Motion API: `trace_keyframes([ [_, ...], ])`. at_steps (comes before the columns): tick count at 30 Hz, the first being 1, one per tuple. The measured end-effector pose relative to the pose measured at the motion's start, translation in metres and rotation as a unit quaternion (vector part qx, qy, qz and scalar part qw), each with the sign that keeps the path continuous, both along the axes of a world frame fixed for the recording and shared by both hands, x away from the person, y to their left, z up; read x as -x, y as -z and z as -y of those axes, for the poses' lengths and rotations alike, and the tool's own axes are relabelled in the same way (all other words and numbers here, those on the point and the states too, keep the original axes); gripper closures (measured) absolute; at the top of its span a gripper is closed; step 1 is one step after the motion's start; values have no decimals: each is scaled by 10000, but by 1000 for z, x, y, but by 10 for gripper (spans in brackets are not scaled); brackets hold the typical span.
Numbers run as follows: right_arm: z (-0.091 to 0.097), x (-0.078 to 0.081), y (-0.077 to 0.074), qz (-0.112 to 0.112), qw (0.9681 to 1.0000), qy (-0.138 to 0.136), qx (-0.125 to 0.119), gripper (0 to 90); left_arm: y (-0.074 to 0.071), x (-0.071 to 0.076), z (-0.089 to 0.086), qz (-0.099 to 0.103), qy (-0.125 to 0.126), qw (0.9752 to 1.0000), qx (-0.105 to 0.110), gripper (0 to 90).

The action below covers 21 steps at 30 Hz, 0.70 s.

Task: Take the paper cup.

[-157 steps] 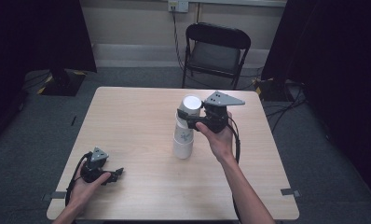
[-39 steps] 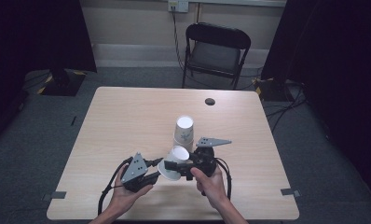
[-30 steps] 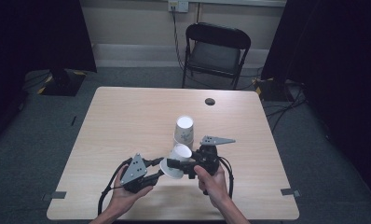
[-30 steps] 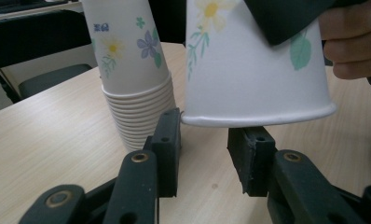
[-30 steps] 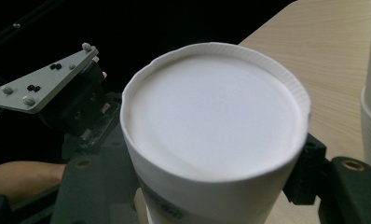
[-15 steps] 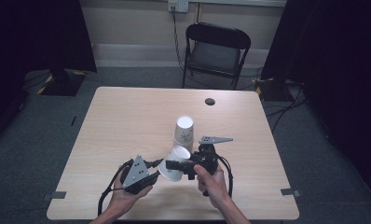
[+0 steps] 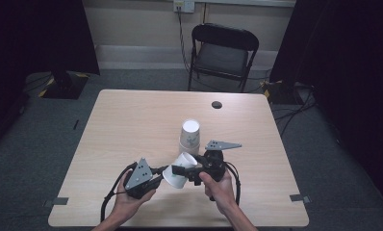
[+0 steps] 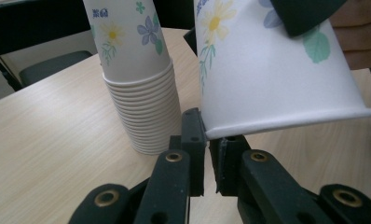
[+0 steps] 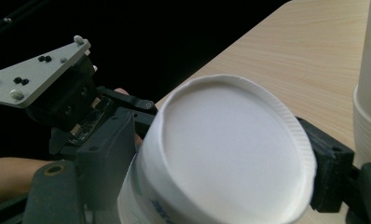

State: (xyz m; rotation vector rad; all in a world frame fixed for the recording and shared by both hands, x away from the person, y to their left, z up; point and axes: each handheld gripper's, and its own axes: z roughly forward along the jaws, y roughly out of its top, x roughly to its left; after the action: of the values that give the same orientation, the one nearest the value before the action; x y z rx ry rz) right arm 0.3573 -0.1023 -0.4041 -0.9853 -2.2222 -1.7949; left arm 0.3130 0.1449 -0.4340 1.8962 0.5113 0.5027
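Mid-handover at desk's (image 7: pixel 132 125) six o'clock: right gripper (image 7: pixel 185 172) clasping single cup (image 7: pixel 178 171), left gripper (image 7: pixel 157 179) pinched on its rim; next, probably peeling apart

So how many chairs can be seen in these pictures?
1. A black folding chair stands beyond the far edge of the table, near the wall; others could be hidden in the dark sides.

Floral paper cup (image 7: pixel 177 173) tilted, above table; cup stack (image 7: pixel 189 137) upright, inverted, mid-table.
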Motion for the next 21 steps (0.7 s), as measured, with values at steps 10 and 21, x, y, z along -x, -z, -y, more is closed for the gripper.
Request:
trace_keyframes([
  [10, 9, -2, -4, 196, 9997, 164, 2, 156, 1, -3, -5, -368, 17, 9992, 171, 862],
  [21, 15, 2, -13, 916, 9944, 326, 421, 217, 7, -23, -22, -941, -159, 9954, 83, 862],
])
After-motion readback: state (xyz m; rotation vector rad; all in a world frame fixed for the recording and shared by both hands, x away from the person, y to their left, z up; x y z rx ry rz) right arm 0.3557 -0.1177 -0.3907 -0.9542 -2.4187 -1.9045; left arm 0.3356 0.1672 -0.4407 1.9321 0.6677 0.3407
